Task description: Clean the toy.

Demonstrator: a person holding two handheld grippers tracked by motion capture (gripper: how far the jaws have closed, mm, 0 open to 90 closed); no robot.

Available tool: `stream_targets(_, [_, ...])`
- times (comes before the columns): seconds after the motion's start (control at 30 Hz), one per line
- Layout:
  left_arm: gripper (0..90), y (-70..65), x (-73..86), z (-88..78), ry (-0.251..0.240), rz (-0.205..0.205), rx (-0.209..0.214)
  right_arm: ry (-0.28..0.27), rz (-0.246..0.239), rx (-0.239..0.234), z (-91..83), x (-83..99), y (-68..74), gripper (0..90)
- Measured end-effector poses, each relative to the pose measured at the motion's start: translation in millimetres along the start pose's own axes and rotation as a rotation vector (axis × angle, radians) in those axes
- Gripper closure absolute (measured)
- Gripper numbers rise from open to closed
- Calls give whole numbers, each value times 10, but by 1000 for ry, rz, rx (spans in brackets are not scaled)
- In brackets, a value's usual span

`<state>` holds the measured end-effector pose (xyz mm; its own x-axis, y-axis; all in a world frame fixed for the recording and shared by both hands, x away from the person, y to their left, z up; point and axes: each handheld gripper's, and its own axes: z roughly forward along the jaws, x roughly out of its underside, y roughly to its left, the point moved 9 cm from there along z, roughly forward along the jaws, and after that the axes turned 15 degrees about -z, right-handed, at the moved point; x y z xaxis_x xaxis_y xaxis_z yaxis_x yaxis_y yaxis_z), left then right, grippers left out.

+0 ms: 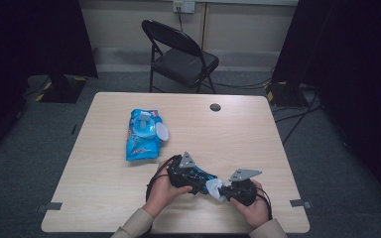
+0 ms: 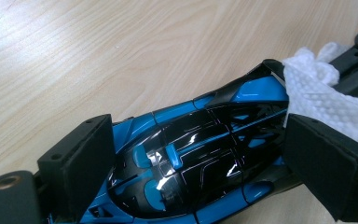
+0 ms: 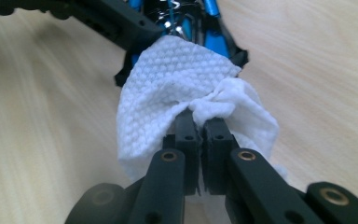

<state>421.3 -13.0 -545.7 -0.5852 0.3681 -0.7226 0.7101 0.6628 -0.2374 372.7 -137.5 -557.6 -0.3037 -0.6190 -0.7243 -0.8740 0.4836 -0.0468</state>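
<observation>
White wipe (image 3: 182,88) pinched between right gripper (image 3: 199,126) jaws.

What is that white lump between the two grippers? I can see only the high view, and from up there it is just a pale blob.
Observer: It is a white dimpled wipe, bunched up and pinched between the jaws of the right gripper, which are closed tight on it.
Operator: And the dark thing in the left gripper?
Observer: A glossy blue and black toy car, sitting between the left gripper's two black pads, one on each flank.
Operator: Does the wipe reach the car?
Observer: Yes, it lies against one end of the car's body.
Operator: Is the car lifted?
Observer: I cannot tell; the light wooden table shows close beneath it.
</observation>
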Motion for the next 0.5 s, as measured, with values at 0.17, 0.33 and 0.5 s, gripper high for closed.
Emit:
stream_targets(0.17, [94, 2, 0, -2, 2, 0, -2, 1, -1, -11, 0, -5, 51, 875])
stream_targets(0.33, [93, 0, -2, 1, -3, 1, 1, -2, -2, -46, 2, -12, 113, 876])
stream_targets(0.5, [94, 1, 0, 0, -3, 0, 0, -10, -13, -71, 38, -45, 194, 876])
